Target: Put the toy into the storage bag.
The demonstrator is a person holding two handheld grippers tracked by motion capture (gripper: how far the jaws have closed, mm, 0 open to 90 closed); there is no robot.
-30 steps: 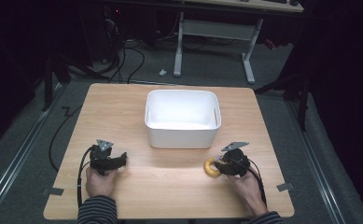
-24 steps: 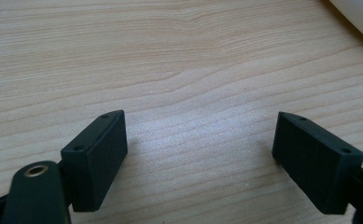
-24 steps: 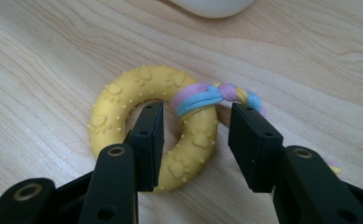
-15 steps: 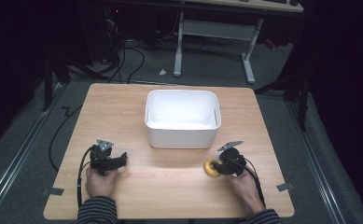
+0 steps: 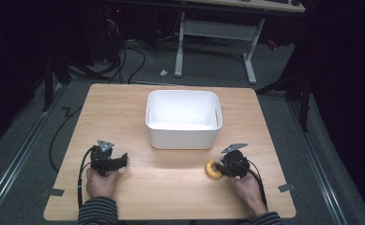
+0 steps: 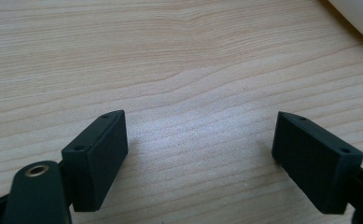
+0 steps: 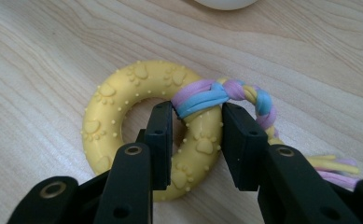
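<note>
The right tool [image 7: 193, 135] pinches the yellow ring toy [image 7: 137, 126]; one jaw stands inside the ring's hole and the other outside it, so the pads press on the ring's right side just below the knot of the braided rope [image 7: 221, 95]; its jaws have just been closing, and the ring is between them; in the high view this tool [image 5: 222, 165] sits at the near right of the surface [image 5: 171, 187], with the toy [image 5: 212, 169] lying flat on the wood. The left tool [image 6: 200, 154] is spread wide with nothing but bare wood between its jaws; it rests at the near left [image 5: 121, 161], well apart from the toy. The white bin [image 5: 182, 136] stands in the middle of the surface, farther off than both tools and to the left of the toy.

The step in hand looks like the grasp itself, finished or nearly so; the toy has not yet left the wood. The next move probably calls for a straight lift, then a carry far and left over the bin's rim, with the loose rope tail trailing clear of the wall before release.
</note>
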